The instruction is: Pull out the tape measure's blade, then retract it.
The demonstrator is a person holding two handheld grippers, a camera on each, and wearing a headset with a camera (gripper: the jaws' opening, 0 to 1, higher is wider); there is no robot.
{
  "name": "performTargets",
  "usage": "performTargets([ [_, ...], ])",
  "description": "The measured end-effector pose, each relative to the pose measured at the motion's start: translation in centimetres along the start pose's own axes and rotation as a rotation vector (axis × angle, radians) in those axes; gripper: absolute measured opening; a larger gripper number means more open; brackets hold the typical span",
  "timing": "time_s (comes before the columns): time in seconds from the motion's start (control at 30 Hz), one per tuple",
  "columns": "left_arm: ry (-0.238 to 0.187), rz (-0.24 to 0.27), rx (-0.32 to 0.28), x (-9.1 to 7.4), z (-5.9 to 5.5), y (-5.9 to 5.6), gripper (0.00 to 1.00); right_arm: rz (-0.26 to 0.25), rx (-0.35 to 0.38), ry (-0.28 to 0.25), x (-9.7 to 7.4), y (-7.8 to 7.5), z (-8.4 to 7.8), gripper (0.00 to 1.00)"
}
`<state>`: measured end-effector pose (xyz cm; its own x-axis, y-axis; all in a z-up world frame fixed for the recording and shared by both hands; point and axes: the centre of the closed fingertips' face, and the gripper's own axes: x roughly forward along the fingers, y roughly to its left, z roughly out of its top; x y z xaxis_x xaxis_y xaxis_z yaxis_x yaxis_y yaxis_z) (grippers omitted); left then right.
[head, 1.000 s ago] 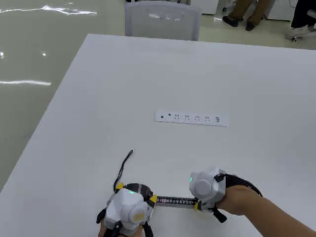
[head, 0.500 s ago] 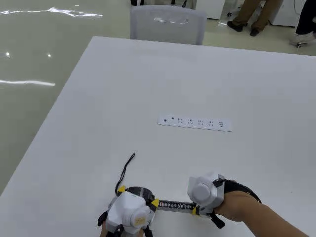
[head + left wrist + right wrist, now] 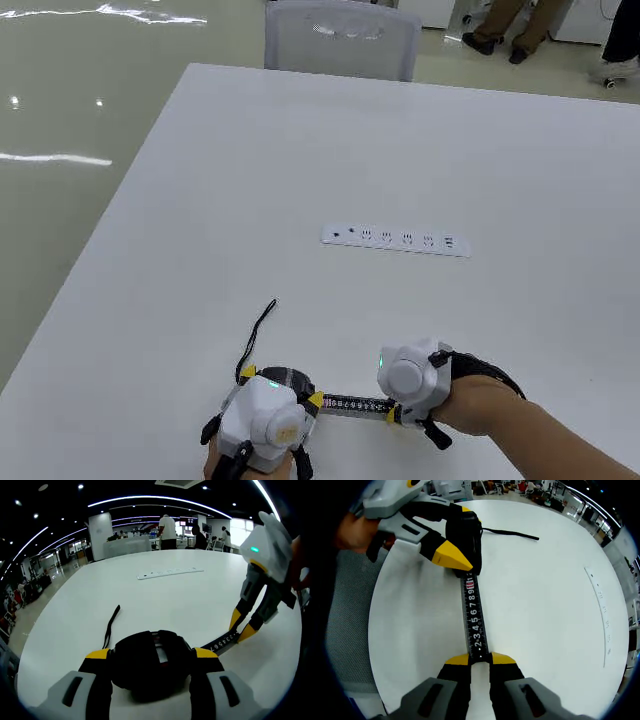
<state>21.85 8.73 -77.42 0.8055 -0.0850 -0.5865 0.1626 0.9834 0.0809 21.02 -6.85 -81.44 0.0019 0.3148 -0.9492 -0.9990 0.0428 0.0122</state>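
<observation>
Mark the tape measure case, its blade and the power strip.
tape measure case (image 3: 150, 662): left gripper view, black housing top.
blade (image 3: 474, 615): right gripper view, numbered face.
power strip (image 3: 395, 240): head view, middle sockets.

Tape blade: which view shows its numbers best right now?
The right gripper view: the blade runs straight up from the right claw, digits readable. The left gripper view shows a short slanted stretch; the head view, a thin dark strip.
</observation>
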Motion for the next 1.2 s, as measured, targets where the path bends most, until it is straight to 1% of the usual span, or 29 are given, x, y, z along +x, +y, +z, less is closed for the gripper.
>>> performTargets([
  [0.37, 0.0, -0.002, -0.003, 0.1, -0.1, 0.0, 0.58, 0.0, 0.001, -0.01, 0.0, 0.0, 0.4, 0.12],
  [0.5, 0.001, -0.003, -0.003, 0.1, -0.1, 0.0, 0.58, -0.002, 0.006, -0.012, 0.3, -0.1, 0.4, 0.12],
  [0.87, 0.002, -0.004, -0.002, 0.4, -0.2, 0.1, 0.58, 0.0, 0.001, -0.017, 0.0, 0.3, 1.1, 0.12],
  [1.2, 0.001, -0.002, -0.002, 0.1, 0.0, 0.0, 0.58, 0.002, -0.009, -0.027, 0.6, 0.1, 1.3, 0.12],
])
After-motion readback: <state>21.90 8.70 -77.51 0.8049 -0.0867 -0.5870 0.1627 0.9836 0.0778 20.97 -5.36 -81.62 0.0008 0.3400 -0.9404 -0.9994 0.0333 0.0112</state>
